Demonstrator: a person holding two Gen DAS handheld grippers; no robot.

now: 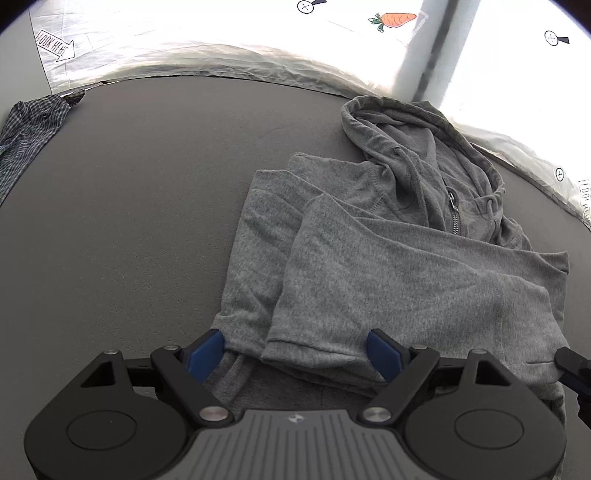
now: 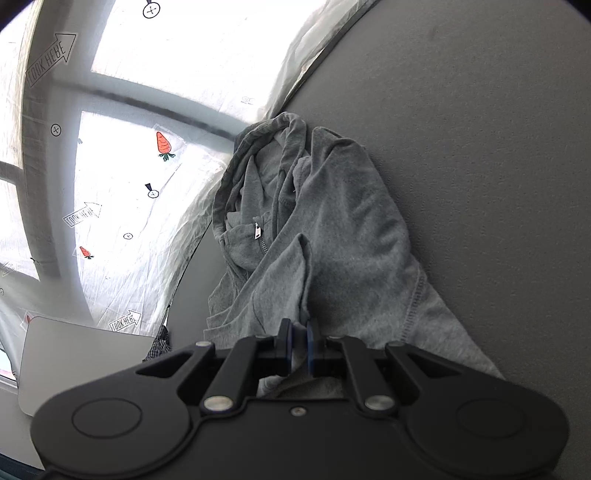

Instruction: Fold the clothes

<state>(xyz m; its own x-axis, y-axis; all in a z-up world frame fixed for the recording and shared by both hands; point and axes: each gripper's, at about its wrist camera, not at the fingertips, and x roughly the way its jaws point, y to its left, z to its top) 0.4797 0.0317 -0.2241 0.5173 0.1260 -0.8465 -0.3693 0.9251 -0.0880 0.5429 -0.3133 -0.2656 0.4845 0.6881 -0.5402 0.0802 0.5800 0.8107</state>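
Strong daylight through the curtain blows out to white glare in both views; the grey table stays dim. Fisheye bending curves the edges, corners vignette dark.

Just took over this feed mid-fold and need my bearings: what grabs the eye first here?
A rumpled grey zip-up hoodie lies partly folded on the dark grey table surface, hood towards the bright window. The right gripper is shut on a pinch of its fabric, while the left gripper sits open at the sleeve cuff. A blue checked shirt waits at the far left edge.
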